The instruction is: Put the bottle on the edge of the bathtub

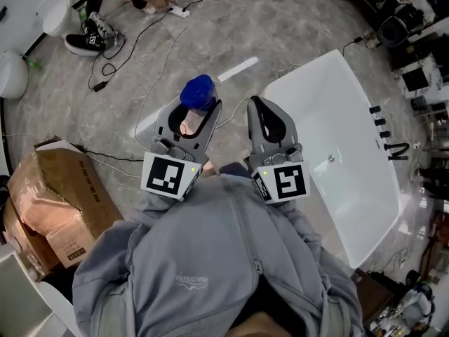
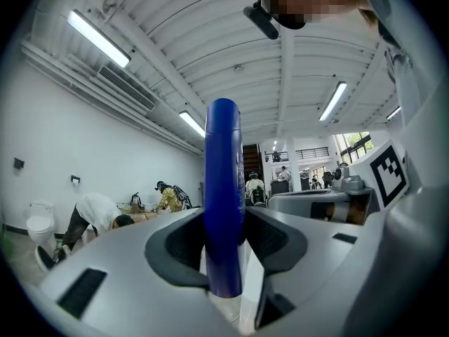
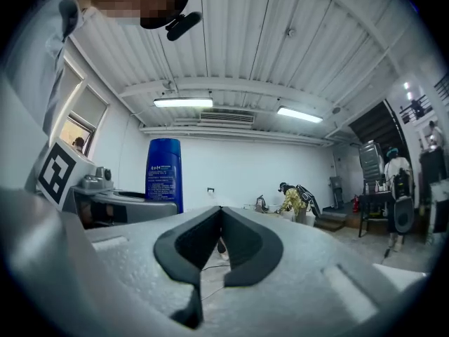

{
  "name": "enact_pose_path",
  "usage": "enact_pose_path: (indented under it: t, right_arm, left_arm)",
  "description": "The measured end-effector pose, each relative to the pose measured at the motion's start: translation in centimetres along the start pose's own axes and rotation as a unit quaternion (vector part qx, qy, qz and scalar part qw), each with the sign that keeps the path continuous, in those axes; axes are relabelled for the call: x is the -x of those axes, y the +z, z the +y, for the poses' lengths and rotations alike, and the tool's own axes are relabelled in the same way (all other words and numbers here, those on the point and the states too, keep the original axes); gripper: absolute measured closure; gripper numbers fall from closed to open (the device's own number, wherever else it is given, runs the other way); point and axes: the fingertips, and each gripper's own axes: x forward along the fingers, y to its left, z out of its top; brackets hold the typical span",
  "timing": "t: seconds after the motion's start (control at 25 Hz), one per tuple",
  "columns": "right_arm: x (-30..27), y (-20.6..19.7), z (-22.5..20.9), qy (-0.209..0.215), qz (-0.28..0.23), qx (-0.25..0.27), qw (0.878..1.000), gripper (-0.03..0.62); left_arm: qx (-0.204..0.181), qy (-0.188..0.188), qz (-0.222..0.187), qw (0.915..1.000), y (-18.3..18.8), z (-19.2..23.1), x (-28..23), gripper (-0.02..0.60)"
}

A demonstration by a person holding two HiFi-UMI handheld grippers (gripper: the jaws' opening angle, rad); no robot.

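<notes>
The white tub (image 1: 351, 125) lies on the grey floor (image 1: 295, 27) at our right, and a cardboard box (image 1: 63, 188) sits at our left. Between them we hold both grippers level. Our left gripper (image 1: 195, 114) has its jaws partly apart, pressed on the blue bottle (image 1: 198, 93). The bottle stands upright between them, over the floor, left of the tub and clear of it. Our right gripper (image 1: 258, 107) has its jaws closed together on nothing, near the tub's corner.

Blue bottle (image 1: 198, 91): upright, cap up, clamped between left hand-held gripper (image 1: 194, 114) jaws. White bathtub (image 1: 337, 111): at bottle's 3 o'clock, apart.
</notes>
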Motion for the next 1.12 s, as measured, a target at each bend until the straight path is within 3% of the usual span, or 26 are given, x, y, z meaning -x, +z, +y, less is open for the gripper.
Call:
enact_pose_path:
  t: [0.48,0.64,1.12]
  right_arm:
    - [-3.8,-1.9,-4.3,-0.009,0.005,-0.026,1.000,0.591]
    - [-7.6,-2.2,-7.6,0.002,0.001,-0.026,1.000,0.591]
    - [-16.9,-2.8,-19.8,0.002,0.004,-0.007,1.000,0.591]
  left_arm:
    - [0.006,0.014,0.023,0.9996,-1.4,2.2,-3.6,0.417]
    - [0.001,0.014,-0.006,0.9999,-0.8,3.8,-7.6,0.417]
    - [0.011,0.021,-0.012,0.9996,-0.2,8.0,-21.1,0.417]
